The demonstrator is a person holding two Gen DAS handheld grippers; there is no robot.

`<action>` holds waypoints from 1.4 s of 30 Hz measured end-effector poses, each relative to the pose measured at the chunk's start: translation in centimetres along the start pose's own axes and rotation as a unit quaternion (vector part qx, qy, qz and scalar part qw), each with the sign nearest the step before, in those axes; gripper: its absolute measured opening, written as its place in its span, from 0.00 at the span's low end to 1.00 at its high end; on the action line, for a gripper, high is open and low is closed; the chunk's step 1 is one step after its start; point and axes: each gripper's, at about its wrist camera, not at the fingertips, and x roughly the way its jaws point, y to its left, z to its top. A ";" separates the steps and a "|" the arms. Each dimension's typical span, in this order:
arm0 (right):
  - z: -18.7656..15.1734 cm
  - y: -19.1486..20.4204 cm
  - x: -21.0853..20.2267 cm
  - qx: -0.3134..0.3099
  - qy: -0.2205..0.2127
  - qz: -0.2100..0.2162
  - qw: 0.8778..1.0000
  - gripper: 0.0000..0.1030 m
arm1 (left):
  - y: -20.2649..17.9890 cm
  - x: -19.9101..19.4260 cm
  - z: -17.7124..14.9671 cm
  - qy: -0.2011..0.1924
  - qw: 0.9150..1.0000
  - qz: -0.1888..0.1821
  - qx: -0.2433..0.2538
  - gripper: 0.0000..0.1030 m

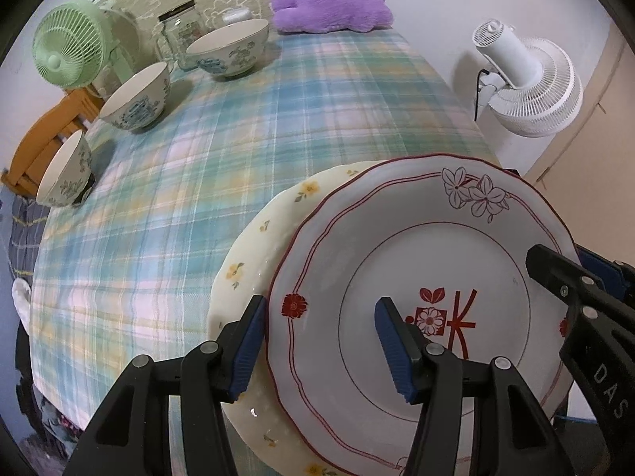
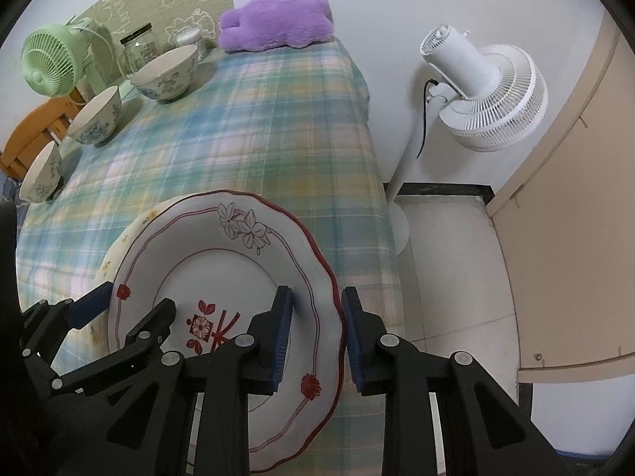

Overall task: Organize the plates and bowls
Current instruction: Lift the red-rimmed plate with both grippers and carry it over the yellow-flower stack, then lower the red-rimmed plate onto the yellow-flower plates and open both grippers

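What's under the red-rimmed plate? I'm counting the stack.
A cream plate with yellow flowers lies under the red-rimmed plate, its left edge showing. Anything below or between them is covered.

Plaid cloth (image 1: pixel 246 150) carries everything I see.
On it: three bowls (image 1: pixel 137 97) down the left, jar (image 1: pixel 180 31), purple plush (image 1: pixel 329 6) at the far end, cream plate (image 1: pixel 254 261) near me.

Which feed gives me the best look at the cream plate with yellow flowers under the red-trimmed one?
The left wrist view. There the cream plate with yellow flowers shows a wide crescent of rim left of the red-trimmed plate, with several flowers visible. In the right wrist view only a thin sliver peeks out, mostly covered.
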 end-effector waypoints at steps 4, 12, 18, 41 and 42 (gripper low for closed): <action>0.3 -0.1 0.3 0.004 0.007 0.015 1.000 0.27 | 0.6 -0.3 0.1 0.000 1.000 -0.003 -0.015 0.56; 0.5 1.0 1.5 0.002 0.027 0.036 0.999 0.27 | 1.6 -0.2 0.3 -0.002 0.999 0.024 -0.027 0.55; 0.6 2.1 1.7 -0.019 0.024 0.026 0.999 0.28 | 1.8 -0.1 0.2 -0.003 0.999 0.031 -0.025 0.56; 1.2 4.1 -0.8 -0.017 -0.008 0.026 0.999 0.64 | 3.9 -2.5 0.0 -0.049 0.998 -0.022 -0.016 0.90; 1.3 4.5 -1.0 -0.019 -0.011 0.025 0.999 0.64 | 4.3 -2.6 0.1 -0.051 0.998 -0.023 -0.017 0.90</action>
